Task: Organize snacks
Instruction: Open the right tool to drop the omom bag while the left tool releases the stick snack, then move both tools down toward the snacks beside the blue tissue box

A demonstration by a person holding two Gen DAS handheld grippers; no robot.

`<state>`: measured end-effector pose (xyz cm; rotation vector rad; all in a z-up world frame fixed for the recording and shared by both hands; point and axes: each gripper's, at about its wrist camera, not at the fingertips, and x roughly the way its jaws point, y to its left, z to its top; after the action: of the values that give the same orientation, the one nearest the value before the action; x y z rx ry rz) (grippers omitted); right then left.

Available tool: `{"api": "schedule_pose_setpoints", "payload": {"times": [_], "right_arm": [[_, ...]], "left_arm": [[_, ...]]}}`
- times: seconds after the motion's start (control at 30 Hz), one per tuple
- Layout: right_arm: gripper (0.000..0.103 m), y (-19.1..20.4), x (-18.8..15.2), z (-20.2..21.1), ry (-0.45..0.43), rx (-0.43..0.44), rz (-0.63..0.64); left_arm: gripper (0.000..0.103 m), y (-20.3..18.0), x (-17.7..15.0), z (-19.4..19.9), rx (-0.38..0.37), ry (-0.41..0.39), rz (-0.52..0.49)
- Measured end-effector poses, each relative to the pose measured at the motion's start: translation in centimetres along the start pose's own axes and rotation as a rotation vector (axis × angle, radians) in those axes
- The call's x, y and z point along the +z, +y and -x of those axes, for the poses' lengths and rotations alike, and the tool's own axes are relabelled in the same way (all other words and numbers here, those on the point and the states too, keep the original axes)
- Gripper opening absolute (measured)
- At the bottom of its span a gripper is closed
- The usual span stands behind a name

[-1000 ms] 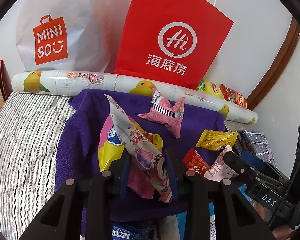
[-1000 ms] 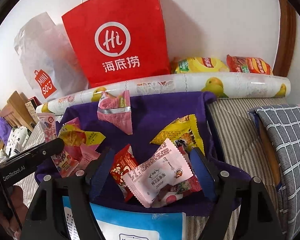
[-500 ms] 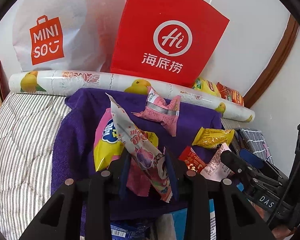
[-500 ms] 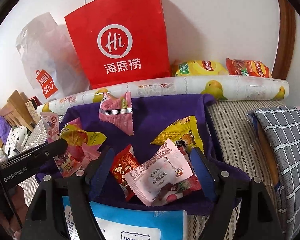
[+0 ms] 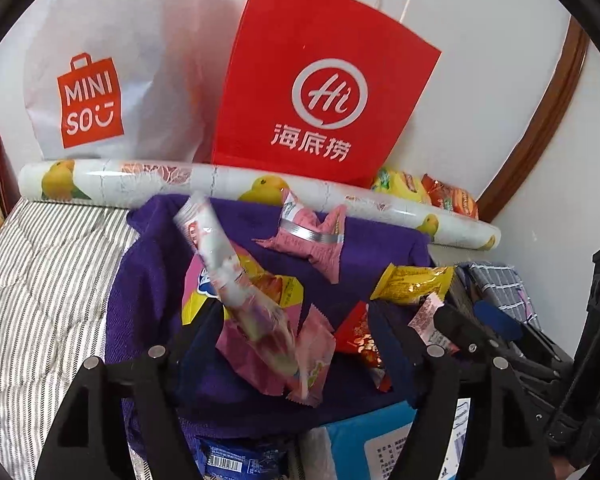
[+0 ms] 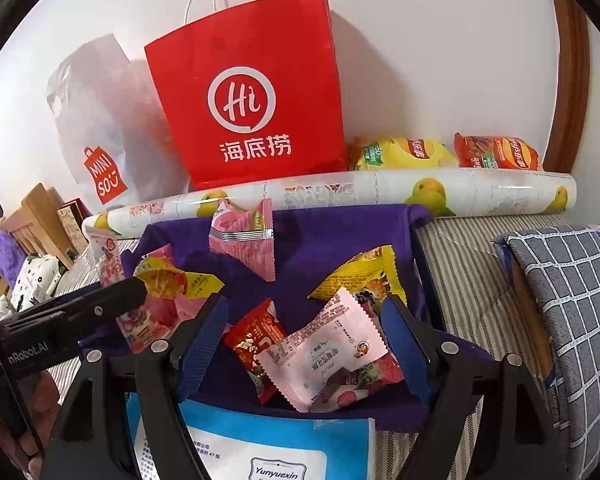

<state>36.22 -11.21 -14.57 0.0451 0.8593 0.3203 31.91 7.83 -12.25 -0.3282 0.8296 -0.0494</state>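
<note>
Left gripper point(image 5: 296, 344) fingers opening; long pink snack stick point(image 5: 236, 276) between them, blurred, probably slipping onto purple towel point(image 5: 148, 264). Light, crinkly, slick film: pinch mid-body. Right gripper point(image 6: 304, 340) wide open, empty, over white wafer pack point(image 6: 324, 356).

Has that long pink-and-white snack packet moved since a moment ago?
Yes. The long packet, blurred, has tipped left and back toward the duck-print roll, its top end nearer it than before. The left gripper is opening, its fingers clear of the packet.
</note>
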Motion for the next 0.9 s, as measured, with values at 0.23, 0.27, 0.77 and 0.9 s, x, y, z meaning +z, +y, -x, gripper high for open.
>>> {"api": "schedule_pose_setpoints", "payload": {"times": [0.23,0.27,0.77,0.9], "right_arm": [[0.079,0.8,-0.1,2.0,-0.054,0.023,-0.007],[0.079,0.8,-0.2,2.3,-0.055,0.021,-0.019],[0.079,1.4,-6.2,10.0,0.011,0.074,-0.034],[0.079,2.7,-8.4,11.3,0.028,0.064,-0.006]], "left_arm": [[0.073,0.5,0.3,0.3,-0.015,0.010,0.031],[0.073,0.5,0.3,0.3,-0.015,0.015,0.031],[0.073,0.0,0.3,3.6,0.038,-0.021,-0.003],[0.073,0.0,-0.5,5.7,0.021,-0.026,-0.025]]}}
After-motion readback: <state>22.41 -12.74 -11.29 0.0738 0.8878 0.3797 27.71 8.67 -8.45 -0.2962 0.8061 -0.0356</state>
